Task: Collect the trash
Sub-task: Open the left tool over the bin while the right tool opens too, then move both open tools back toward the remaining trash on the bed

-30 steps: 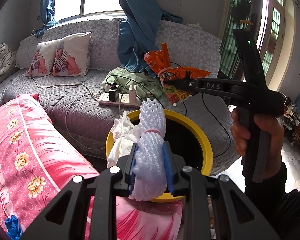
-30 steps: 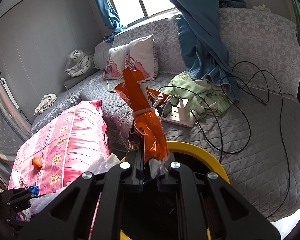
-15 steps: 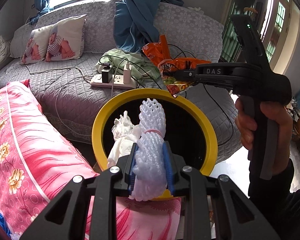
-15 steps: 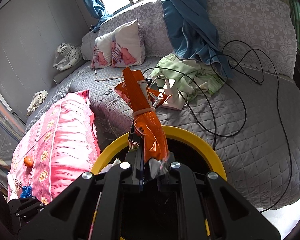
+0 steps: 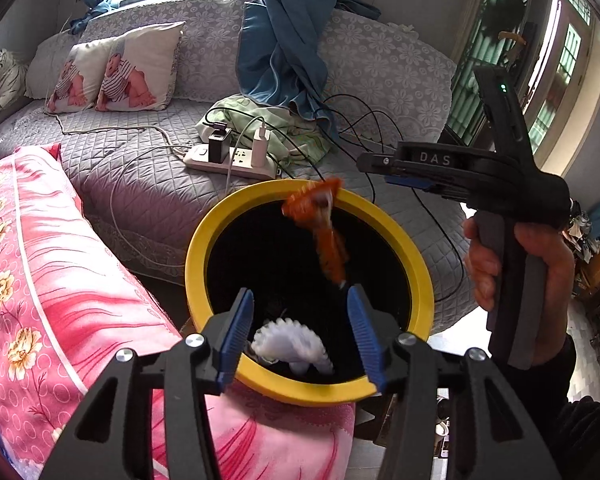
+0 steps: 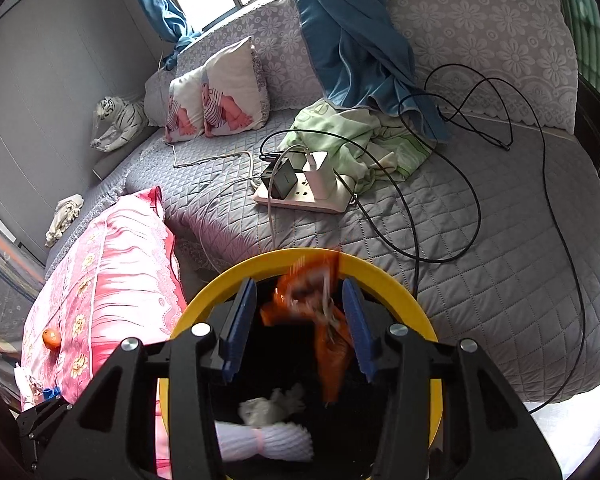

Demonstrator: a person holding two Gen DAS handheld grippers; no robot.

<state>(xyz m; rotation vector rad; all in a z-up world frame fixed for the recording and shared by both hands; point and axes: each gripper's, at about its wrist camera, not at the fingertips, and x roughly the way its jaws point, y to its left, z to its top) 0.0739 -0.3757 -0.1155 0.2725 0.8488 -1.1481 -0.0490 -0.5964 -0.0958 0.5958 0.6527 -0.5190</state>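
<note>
Jaws of both grippers are opening above the yellow bin (image 5: 204, 240), and neither one grips anything. The left gripper (image 5: 300, 332) has its blue pads well apart; the white foam net (image 5: 290, 346) lies loose between and below them, inside the bin's dark mouth at its near rim, touching neither pad. The right gripper (image 6: 300, 322) is likewise spread, and the orange snack wrapper (image 6: 324, 332) is blurred between its pads, seemingly clear of both, over the bin opening. From the left wrist view that wrapper (image 5: 320, 232) hangs in the air just under the bin's far rim, crumpled and streaked by motion. A hand (image 5: 516, 264) on the right grasps the right gripper's handle. A crumpled white tissue (image 6: 272, 404) sits beside the net inside the bin. The bin stands between a pink floral cushion (image 5: 40, 280) on the left and a grey quilted sofa (image 5: 148, 184) behind it.
</note>
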